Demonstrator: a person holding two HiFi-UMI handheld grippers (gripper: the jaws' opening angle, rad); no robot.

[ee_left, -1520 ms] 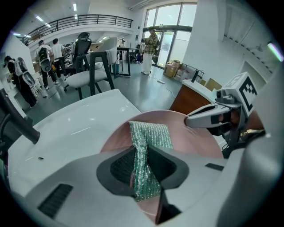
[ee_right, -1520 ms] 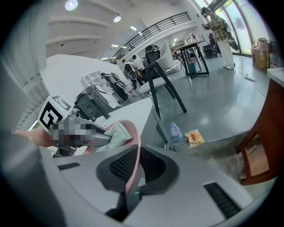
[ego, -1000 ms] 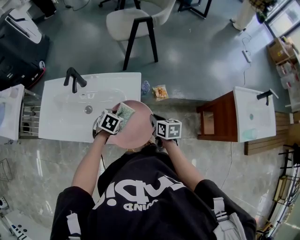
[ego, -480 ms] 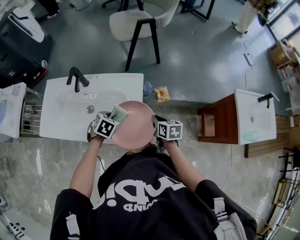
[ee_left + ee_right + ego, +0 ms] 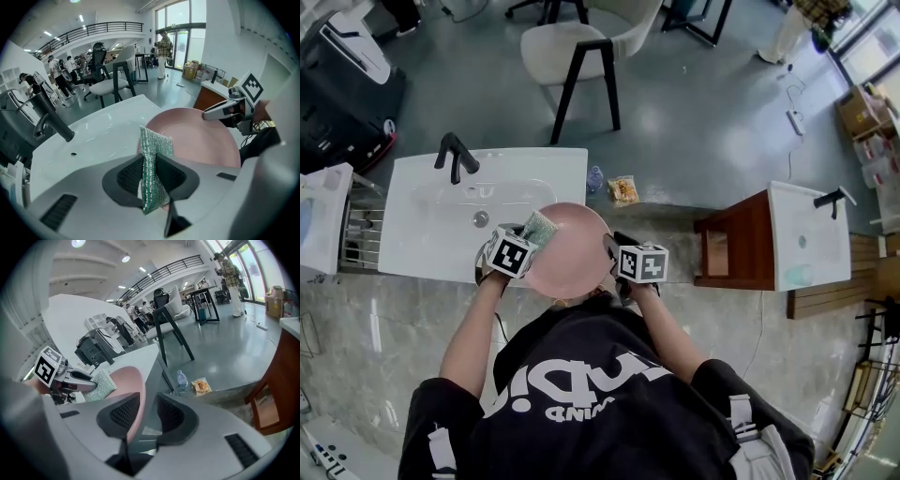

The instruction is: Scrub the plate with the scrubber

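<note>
A round pink plate (image 5: 570, 253) is held tilted over the front edge of a white sink (image 5: 431, 239). My left gripper (image 5: 529, 236) is shut on a green glittery scrubber (image 5: 154, 154), which lies against the plate's left part (image 5: 197, 138). My right gripper (image 5: 146, 414) is at the plate's right rim (image 5: 132, 389). Its jaws have just been opening. The rim still stands between them, against the left pad, with a gap to the right pad. The right gripper view shows the scrubber (image 5: 102, 385) on the plate's face under the left gripper (image 5: 86, 378).
A black faucet (image 5: 452, 155) stands at the sink's back. A bottle (image 5: 592, 176) and a snack packet (image 5: 622, 188) lie on the floor behind the counter. A chair (image 5: 581, 42) stands further back. A wooden stand (image 5: 727, 239) with a second basin (image 5: 806, 234) is at the right.
My left gripper has slid the scrubber a little to the left across the plate, toward its left rim. The right gripper and the plate have stayed in place.
</note>
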